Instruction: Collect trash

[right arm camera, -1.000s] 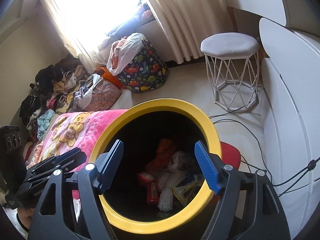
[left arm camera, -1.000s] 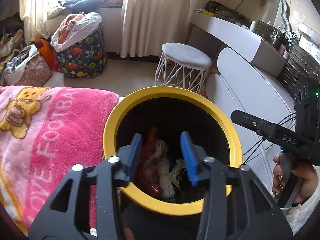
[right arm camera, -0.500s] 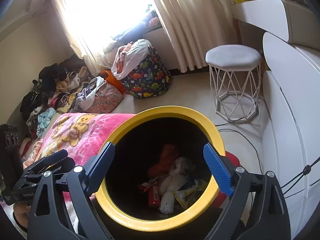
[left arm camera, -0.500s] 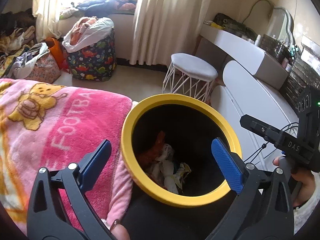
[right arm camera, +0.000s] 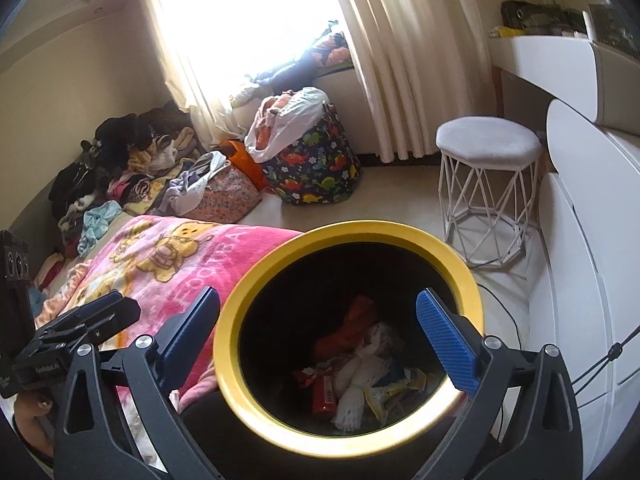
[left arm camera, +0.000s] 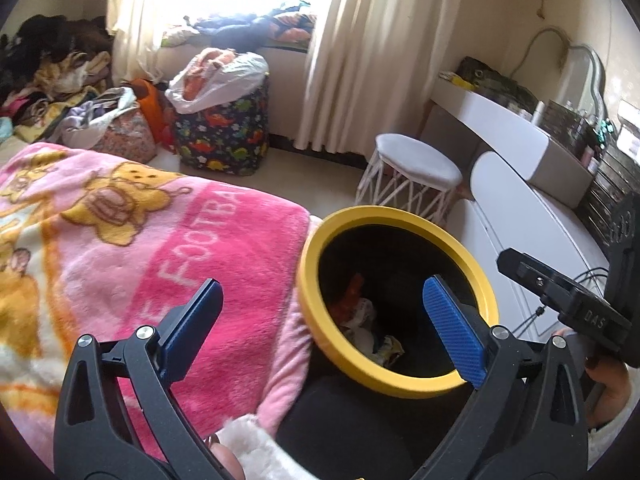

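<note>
Hovering over the yellow-rimmed bin (right arm camera: 256, 392), lower centre; trash (right arm camera: 360, 376) lies inside. Left gripper (left arm camera: 328, 320) wide open, empty; right gripper (right arm camera: 320, 332) opening, empty. Risk: fingers clip rim, tipping bin onto pink blanket (left arm camera: 140, 240).

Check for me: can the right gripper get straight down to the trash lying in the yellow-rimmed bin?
Probably yes. The right gripper, jaws opening with nothing between them, points into the bin; its mouth is uncovered above the trash, though that lies deep.

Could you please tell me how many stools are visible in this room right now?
1. The white stool with a wire-frame base stands on the floor by the curtain, beyond the yellow-rimmed bin. Others could be hidden behind the bed or outside both views.
</note>
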A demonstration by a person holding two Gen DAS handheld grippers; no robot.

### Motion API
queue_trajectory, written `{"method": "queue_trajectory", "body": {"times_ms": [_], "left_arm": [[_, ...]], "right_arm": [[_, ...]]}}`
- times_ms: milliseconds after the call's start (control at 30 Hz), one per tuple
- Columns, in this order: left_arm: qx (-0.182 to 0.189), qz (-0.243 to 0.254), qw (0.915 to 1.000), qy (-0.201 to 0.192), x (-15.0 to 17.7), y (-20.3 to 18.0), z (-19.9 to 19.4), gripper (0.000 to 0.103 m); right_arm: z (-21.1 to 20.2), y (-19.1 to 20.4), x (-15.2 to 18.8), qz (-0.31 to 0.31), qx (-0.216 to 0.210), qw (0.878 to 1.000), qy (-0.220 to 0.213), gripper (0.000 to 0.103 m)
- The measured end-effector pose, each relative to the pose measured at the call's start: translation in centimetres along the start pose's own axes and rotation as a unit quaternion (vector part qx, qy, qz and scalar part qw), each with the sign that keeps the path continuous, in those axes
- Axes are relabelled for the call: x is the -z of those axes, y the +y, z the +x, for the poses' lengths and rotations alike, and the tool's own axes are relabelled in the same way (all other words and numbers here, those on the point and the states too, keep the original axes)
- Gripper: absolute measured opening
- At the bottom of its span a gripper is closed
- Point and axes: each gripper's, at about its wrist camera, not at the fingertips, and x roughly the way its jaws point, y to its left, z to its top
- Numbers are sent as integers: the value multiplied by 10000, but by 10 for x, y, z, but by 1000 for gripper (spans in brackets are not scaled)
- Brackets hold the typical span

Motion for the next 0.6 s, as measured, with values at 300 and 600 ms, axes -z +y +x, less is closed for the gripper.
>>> {"method": "queue_trajectory", "body": {"times_ms": [300, 600], "left_arm": [[-522, -23, 9983, -246, 9, 17, -23, 92], [-829, -62, 9941, -702, 20, 21, -52, 92]], "right_arm": [[-13, 25, 7, -344, -93, 9986, -393, 96], [-36, 47, 21, -661, 3, 9904, -1218, 96]]}}
